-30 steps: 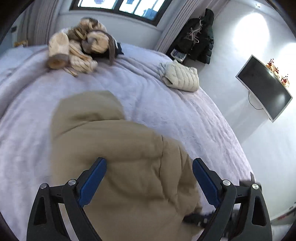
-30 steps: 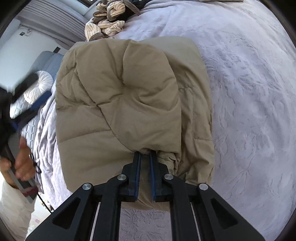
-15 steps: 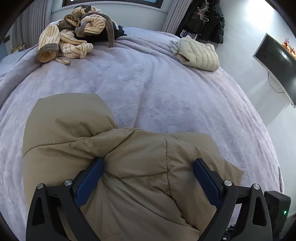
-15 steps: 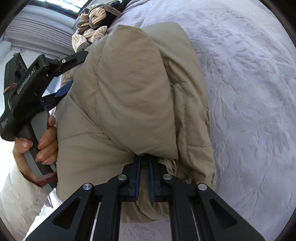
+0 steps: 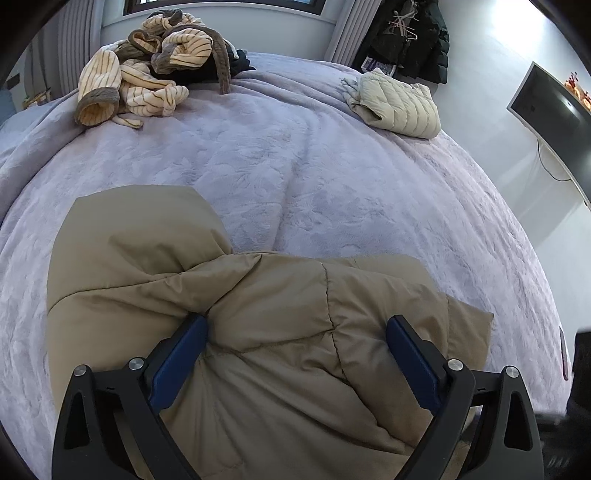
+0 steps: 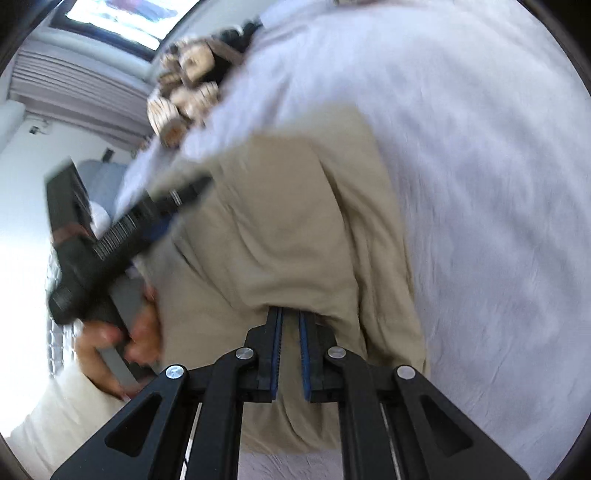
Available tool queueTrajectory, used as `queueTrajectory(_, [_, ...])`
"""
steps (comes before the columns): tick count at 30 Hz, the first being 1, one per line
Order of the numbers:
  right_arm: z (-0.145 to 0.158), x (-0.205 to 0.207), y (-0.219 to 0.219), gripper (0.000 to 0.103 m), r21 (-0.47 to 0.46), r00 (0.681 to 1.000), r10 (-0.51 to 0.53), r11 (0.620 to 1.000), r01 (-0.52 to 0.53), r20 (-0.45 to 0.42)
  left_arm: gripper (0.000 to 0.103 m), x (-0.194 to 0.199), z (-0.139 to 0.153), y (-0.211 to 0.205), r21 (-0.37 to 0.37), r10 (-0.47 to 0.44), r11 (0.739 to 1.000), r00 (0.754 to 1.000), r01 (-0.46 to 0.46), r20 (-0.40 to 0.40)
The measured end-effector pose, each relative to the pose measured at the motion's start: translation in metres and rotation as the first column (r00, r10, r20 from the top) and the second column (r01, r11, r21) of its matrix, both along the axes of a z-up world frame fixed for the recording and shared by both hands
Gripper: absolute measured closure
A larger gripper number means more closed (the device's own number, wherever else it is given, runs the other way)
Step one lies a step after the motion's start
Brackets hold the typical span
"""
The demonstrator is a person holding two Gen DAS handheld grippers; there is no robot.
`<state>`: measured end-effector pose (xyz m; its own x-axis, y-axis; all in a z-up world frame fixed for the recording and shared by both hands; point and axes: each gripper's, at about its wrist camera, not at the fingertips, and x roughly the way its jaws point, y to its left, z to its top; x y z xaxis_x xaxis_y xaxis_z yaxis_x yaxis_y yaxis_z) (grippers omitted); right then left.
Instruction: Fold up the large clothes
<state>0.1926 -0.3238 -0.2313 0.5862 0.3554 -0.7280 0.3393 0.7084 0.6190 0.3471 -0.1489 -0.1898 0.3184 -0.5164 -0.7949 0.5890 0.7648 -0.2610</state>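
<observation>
A tan puffer jacket (image 5: 258, 314) lies folded on the lilac bed; in the right wrist view it (image 6: 288, 236) fills the middle, blurred by motion. My left gripper (image 5: 295, 354) is open, its blue pads straddling a thick fold of the jacket and pressing down on it. My right gripper (image 6: 290, 325) is nearly shut, pinching an edge of the jacket between its blue pads. The left gripper and the hand holding it show in the right wrist view (image 6: 122, 236), on the jacket's left side.
A heap of striped cream clothes (image 5: 147, 66) lies at the far left of the bed (image 5: 332, 177). A folded cream quilted jacket (image 5: 399, 103) lies at the far right. A wall TV (image 5: 554, 122) and hanging dark coats (image 5: 413, 33) are beyond the bed.
The left gripper has come down onto the jacket, its open fingers now pressing around a fold. The right gripper, still pinching the edge, is moving and its jaws have parted slightly.
</observation>
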Motion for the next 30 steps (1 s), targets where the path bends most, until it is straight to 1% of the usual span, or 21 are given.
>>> queueTrajectory(1, [0.001, 0.006, -0.001, 0.094, -0.016, 1.000, -0.002, 1.000, 0.002, -0.006, 0.006, 0.000, 0.001, 0.000, 0.001, 0.001, 1.000, 1.000, -0.001, 0.001])
queueTrajectory(3, [-0.005, 0.019, -0.002, 0.094, -0.033, 0.999, -0.010, 0.999, 0.008, -0.047, 0.006, 0.000, 0.003, 0.003, 0.004, 0.001, 1.000, 1.000, -0.001, 0.004])
queueTrajectory(7, [-0.025, 0.033, -0.001, 0.095, -0.001, 0.995, 0.000, 1.000, 0.000, -0.101, 0.006, -0.003, 0.013, 0.009, 0.014, 0.007, 1.000, 1.000, -0.007, 0.017])
queueTrajectory(11, [-0.025, 0.033, -0.004, 0.095, 0.028, 0.994, -0.013, 0.999, 0.016, -0.107, 0.006, -0.014, 0.037, 0.027, -0.001, 0.026, 1.000, 0.999, -0.026, 0.032])
queueTrajectory(13, [-0.020, 0.027, -0.006, 0.094, 0.032, 0.995, -0.002, 0.999, 0.005, -0.100, 0.006, -0.022, 0.051, 0.046, -0.018, 0.049, 0.999, 0.998, -0.049, 0.029])
queueTrajectory(15, [-0.012, 0.024, -0.005, 0.091, 0.031, 0.996, 0.010, 1.000, -0.007, -0.093, 0.006, -0.031, 0.061, 0.063, -0.019, 0.069, 0.997, 0.997, -0.068, 0.032])
queueTrajectory(22, [0.020, 0.015, 0.008, 0.091, 0.003, 0.995, 0.047, 0.999, -0.047, -0.090, 0.006, -0.075, 0.080, 0.119, 0.060, 0.142, 0.988, 0.989, -0.145, 0.043])
queueTrajectory(25, [0.040, 0.005, 0.020, 0.091, -0.016, 0.993, 0.073, 0.997, -0.075, -0.091, 0.006, -0.096, 0.089, 0.142, 0.066, 0.191, 0.979, 0.981, -0.193, 0.037])
queueTrajectory(28, [0.060, -0.010, 0.032, 0.091, -0.045, 0.991, 0.096, 0.994, -0.100, -0.096, 0.006, -0.117, 0.100, 0.163, 0.054, 0.233, 0.971, 0.972, -0.233, 0.015])
queueTrajectory(30, [0.073, -0.021, 0.040, 0.080, -0.071, 0.989, 0.106, 0.991, -0.113, -0.102, 0.005, -0.130, 0.107, 0.175, 0.051, 0.255, 0.966, 0.967, -0.255, 0.007])
